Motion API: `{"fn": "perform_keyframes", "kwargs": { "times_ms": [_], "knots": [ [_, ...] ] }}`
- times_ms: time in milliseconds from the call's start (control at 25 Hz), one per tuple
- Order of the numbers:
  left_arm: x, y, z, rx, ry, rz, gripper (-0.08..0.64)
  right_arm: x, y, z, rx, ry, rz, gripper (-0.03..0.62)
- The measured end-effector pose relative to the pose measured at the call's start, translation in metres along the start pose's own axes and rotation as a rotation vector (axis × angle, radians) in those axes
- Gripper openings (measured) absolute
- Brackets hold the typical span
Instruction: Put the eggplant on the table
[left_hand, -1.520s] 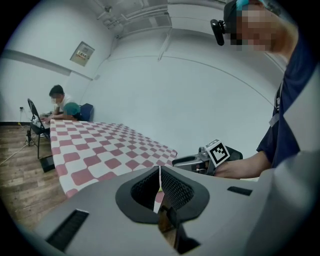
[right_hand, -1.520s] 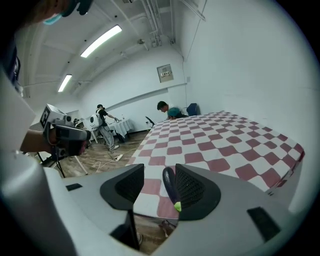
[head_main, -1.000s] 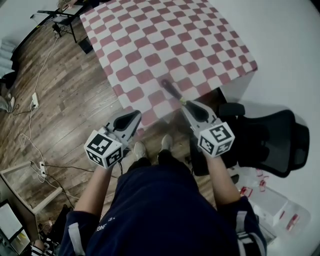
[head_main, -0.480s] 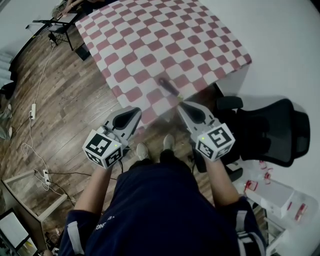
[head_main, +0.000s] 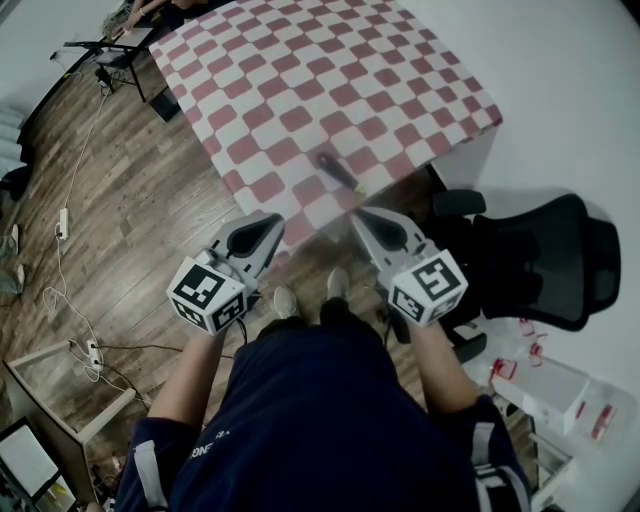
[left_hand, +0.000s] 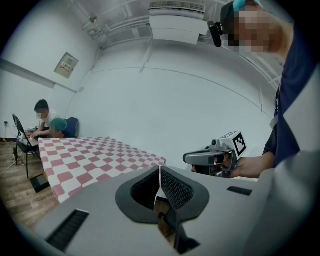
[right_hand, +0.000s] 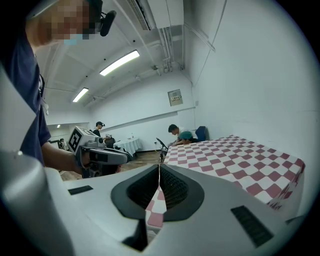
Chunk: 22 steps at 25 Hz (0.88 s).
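The dark purple eggplant lies on the red-and-white checked table, near its front edge, with the stem end toward me. My right gripper hovers just short of that edge, a small gap from the stem. Its jaws are closing the last bit and meet with nothing between them. My left gripper hangs level beside it over the floor, shut and empty. Neither gripper view shows the eggplant.
A black office chair stands to the right of the table's corner. Cables run across the wooden floor at the left. Clear plastic boxes sit at the lower right. People sit at a far table.
My right gripper has drawn back a little from the eggplant, which stays on the table. The left gripper has barely moved.
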<state>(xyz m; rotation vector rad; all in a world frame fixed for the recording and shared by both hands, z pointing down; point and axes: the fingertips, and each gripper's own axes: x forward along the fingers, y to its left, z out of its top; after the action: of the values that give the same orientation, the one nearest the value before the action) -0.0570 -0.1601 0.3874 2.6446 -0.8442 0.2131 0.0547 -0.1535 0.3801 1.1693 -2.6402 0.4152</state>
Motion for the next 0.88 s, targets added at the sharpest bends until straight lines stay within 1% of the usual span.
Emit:
{"fn": "perform_keyframes", "kwargs": {
  "times_ms": [560, 880],
  "knots": [
    [0.008, -0.002, 0.004, 0.002, -0.002, 0.003, 0.032, -0.002, -0.007, -0.005, -0.003, 0.022, 0.004, 0.020],
    [0.011, -0.002, 0.000, -0.008, 0.004, 0.012, 0.032, -0.003, -0.012, -0.011, 0.002, 0.036, 0.008, 0.020]
  ]
}}
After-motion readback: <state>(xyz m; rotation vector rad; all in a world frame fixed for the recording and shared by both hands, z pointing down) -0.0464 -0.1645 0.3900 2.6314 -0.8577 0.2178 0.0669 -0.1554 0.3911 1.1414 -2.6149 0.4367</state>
